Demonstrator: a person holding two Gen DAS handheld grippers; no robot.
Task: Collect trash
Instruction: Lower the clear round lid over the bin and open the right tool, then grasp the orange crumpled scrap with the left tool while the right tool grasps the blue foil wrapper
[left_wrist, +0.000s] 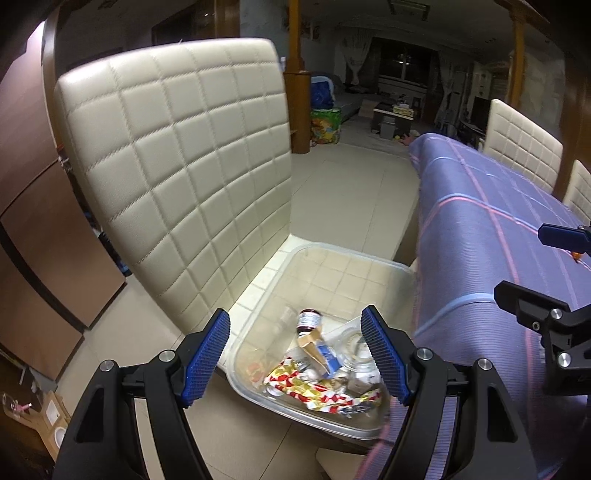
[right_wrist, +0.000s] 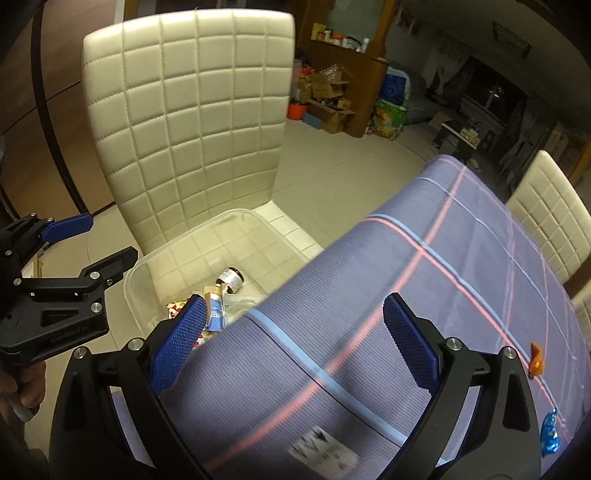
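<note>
On tablecloth (right_wrist: 461, 266): two wrappers (right_wrist: 537, 356)

Pale tiled floor (left_wrist: 351, 192), cream quilted chair (left_wrist: 177, 166), purple-clothed table (right_wrist: 424, 295), dark window (left_wrist: 402, 62), dim room

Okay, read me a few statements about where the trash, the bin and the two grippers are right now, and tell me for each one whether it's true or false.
1. The clear plastic bin sits on the seat of the cream chair. True.
2. The bin is empty. False: it holds a small brown bottle, a red and yellow wrapper and other bits.
3. The left gripper is clamped on the wrapper. False: its jaws stand open above the bin, holding nothing.
4. An orange scrap and a blue wrapper lie on the purple tablecloth. True.
5. The right gripper is open over the tablecloth, with nothing between its jaws. True.
</note>
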